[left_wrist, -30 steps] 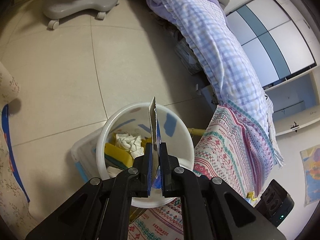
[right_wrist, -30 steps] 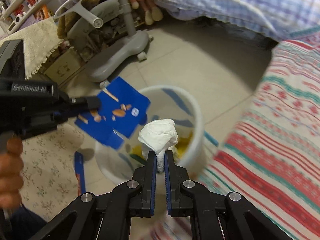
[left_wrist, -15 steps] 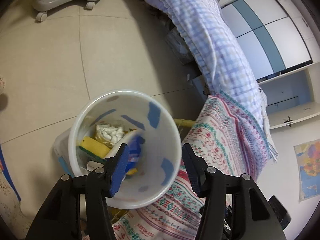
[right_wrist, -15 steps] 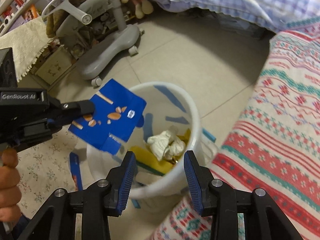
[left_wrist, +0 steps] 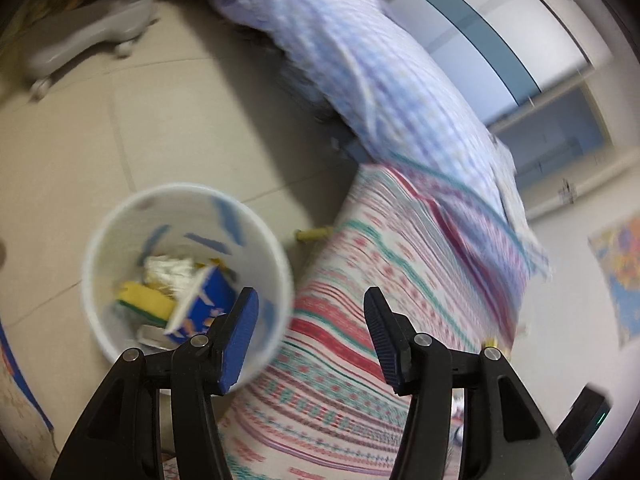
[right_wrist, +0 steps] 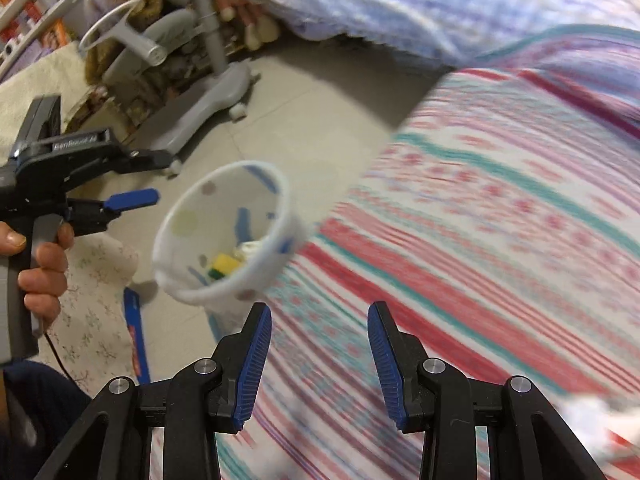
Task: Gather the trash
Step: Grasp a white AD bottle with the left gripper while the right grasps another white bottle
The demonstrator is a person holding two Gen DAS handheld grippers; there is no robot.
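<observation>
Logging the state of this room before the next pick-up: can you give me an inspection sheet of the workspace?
Surface: beige tiled floor; striped bedspread beside the bin.
Job's things: white bin on the floor, holding a blue wrapper, crumpled tissue and a yellow sponge.
Clutter: blue strip on the floor by a floral mat.
Grippers: left gripper open, empty; right gripper open, empty.
Cables: thin black cord under the person's hand.
Surroundings: grey chair base, checked blue duvet, bookshelf, blurred.
</observation>
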